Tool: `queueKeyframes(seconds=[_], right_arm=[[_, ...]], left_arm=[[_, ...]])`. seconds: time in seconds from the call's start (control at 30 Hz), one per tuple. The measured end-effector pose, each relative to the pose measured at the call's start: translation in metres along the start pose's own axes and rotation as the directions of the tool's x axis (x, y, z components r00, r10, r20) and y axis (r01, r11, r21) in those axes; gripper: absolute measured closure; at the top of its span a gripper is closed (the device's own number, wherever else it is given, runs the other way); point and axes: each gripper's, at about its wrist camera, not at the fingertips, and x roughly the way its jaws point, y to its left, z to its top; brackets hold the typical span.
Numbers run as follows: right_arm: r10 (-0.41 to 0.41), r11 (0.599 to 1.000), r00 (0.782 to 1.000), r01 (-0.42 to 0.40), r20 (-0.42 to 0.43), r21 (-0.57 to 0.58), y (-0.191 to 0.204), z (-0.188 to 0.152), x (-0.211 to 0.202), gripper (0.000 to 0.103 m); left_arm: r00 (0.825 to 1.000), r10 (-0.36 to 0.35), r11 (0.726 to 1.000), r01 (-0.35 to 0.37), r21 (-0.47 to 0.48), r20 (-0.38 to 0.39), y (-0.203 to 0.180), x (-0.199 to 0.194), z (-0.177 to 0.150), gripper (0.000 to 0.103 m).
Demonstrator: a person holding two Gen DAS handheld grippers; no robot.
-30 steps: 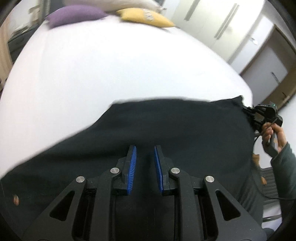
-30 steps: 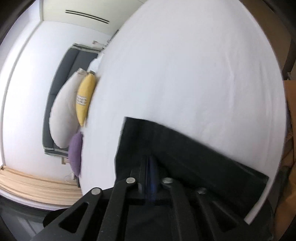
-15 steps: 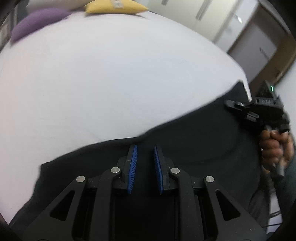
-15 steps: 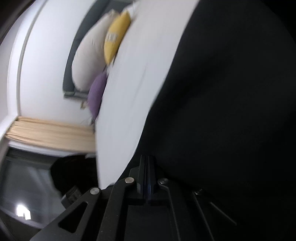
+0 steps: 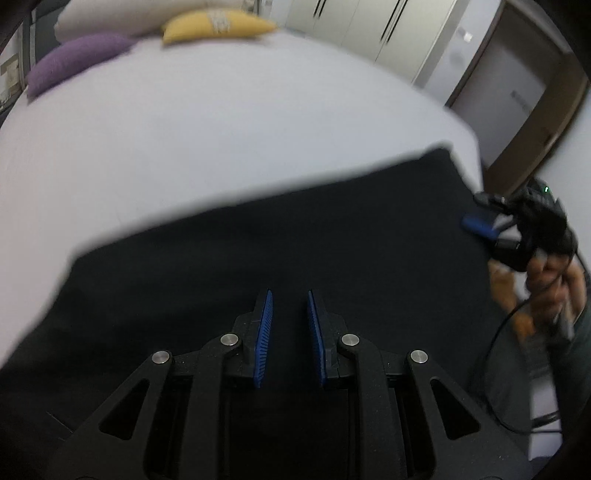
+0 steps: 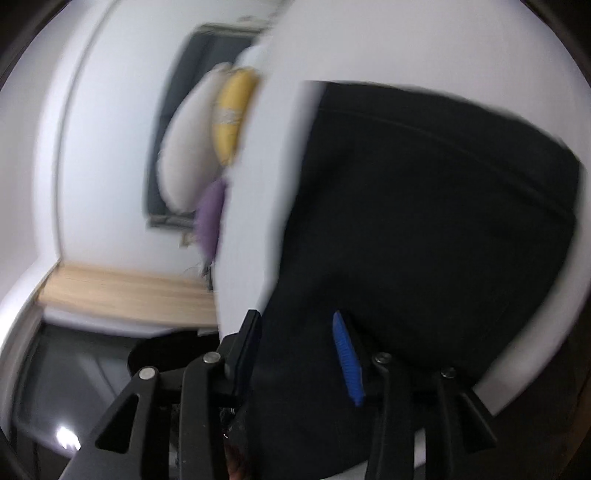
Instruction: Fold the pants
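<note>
The black pants (image 5: pixel 280 236) lie spread flat on the white bed (image 5: pixel 221 122). My left gripper (image 5: pixel 289 306) hovers over the near part of the pants with its blue pads a small gap apart, nothing between them. My right gripper (image 6: pixel 295 325) is open at the pants' (image 6: pixel 424 206) near edge, and the dark cloth lies between its spread fingers. It also shows in the left wrist view (image 5: pixel 491 218) at the right edge of the pants, held by a hand.
A purple pillow (image 5: pixel 74 59), a yellow pillow (image 5: pixel 218 24) and a white pillow (image 5: pixel 110 14) lie at the head of the bed. Wardrobe doors (image 5: pixel 369 22) and a room door (image 5: pixel 517 96) stand beyond the bed's right side.
My right gripper has opened and let go of the pants, which now lie flat. The pants' far edge has settled on the bed. My left gripper stays slightly open.
</note>
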Motion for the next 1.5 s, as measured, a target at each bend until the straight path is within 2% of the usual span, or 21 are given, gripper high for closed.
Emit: queueKeyframes(seconds=[0.03, 0.07, 0.17, 0.2, 0.27, 0.3, 0.37, 0.43, 0.57, 0.63, 0.77, 0.93, 1.03, 1.2, 1.23, 1.3, 1.37, 1.5], right_arm=[[0.005, 0.999, 1.000, -0.006, 0.021, 0.045, -0.015, 0.004, -0.005, 0.098], [-0.017, 0.998, 0.998, 0.014, 0.057, 0.054, -0.022, 0.012, -0.014, 0.103], [-0.058, 0.993, 0.979, 0.036, 0.196, 0.114, -0.052, 0.017, -0.069, 0.101], [-0.073, 0.989, 0.967, 0.039, 0.246, 0.139, -0.057, 0.012, -0.085, 0.095], [-0.079, 0.983, 0.941, 0.019, 0.330, 0.181, -0.066, -0.001, -0.112, 0.044], [-0.050, 0.982, 0.941, -0.015, 0.335, 0.188, -0.071, -0.006, -0.116, 0.040], [-0.018, 0.979, 0.949, -0.046, 0.315, 0.196, -0.070, -0.017, -0.101, 0.040], [-0.006, 0.977, 0.955, -0.058, 0.297, 0.206, -0.084, -0.012, -0.111, 0.040], [0.063, 0.973, 0.961, -0.119, 0.268, 0.198, -0.088, 0.001, -0.110, 0.040], [0.086, 0.972, 0.969, -0.133, 0.232, 0.196, -0.090, 0.006, -0.097, 0.040], [0.148, 0.960, 0.961, -0.197, 0.235, 0.201, -0.104, 0.017, -0.086, 0.040], [0.243, 0.936, 0.932, -0.298, 0.270, 0.187, -0.111, 0.027, -0.085, 0.047], [0.293, 0.920, 0.910, -0.352, 0.295, 0.171, -0.117, 0.022, -0.095, 0.052], [0.371, 0.897, 0.880, -0.422, 0.296, 0.132, -0.112, 0.019, -0.091, 0.055], [0.394, 0.887, 0.868, -0.445, 0.302, 0.122, -0.114, 0.017, -0.094, 0.055], [0.452, 0.855, 0.824, -0.510, 0.342, 0.099, -0.117, 0.015, -0.100, 0.055], [0.474, 0.839, 0.803, -0.536, 0.361, 0.090, -0.119, 0.018, -0.100, 0.055], [0.418, 0.879, 0.858, -0.465, 0.298, 0.107, -0.120, 0.022, -0.087, 0.055]], left_arm=[[1.000, -0.015, 1.000, 0.015, -0.015, 0.010, 0.005, 0.001, -0.006, 0.084], [0.999, -0.041, 0.998, 0.043, -0.048, 0.024, 0.014, -0.002, -0.010, 0.084], [0.998, -0.066, 0.992, 0.068, -0.103, 0.024, 0.036, -0.005, -0.011, 0.084], [0.997, -0.070, 0.992, 0.073, -0.107, 0.026, 0.038, -0.003, -0.007, 0.085], [0.998, -0.063, 0.992, 0.066, -0.105, 0.030, 0.036, -0.001, -0.009, 0.085], [0.998, -0.053, 0.993, 0.056, -0.100, 0.032, 0.031, -0.001, -0.010, 0.084], [0.999, -0.041, 0.995, 0.044, -0.091, 0.033, 0.020, 0.003, -0.007, 0.084], [0.999, -0.039, 0.995, 0.041, -0.092, 0.031, 0.021, 0.002, -0.007, 0.084], [0.999, -0.028, 0.996, 0.031, -0.088, 0.031, 0.025, -0.002, -0.015, 0.084], [0.999, -0.021, 0.996, 0.024, -0.085, 0.031, 0.020, 0.000, -0.015, 0.084], [0.999, -0.021, 0.996, 0.024, -0.087, 0.031, -0.010, 0.016, 0.002, 0.084], [0.999, -0.027, 0.995, 0.030, -0.091, 0.034, -0.001, 0.011, -0.002, 0.084], [0.999, -0.029, 0.995, 0.032, -0.093, 0.036, 0.002, 0.010, -0.003, 0.084], [0.999, -0.028, 0.995, 0.031, -0.091, 0.038, 0.005, 0.007, -0.004, 0.084], [0.999, -0.028, 0.995, 0.031, -0.091, 0.038, 0.006, 0.007, -0.004, 0.084], [0.999, -0.027, 0.995, 0.031, -0.090, 0.038, 0.006, 0.007, -0.004, 0.084], [0.999, -0.027, 0.995, 0.031, -0.091, 0.038, 0.006, 0.007, -0.004, 0.084], [0.999, -0.020, 0.996, 0.023, -0.089, 0.040, 0.004, 0.008, -0.004, 0.084]])
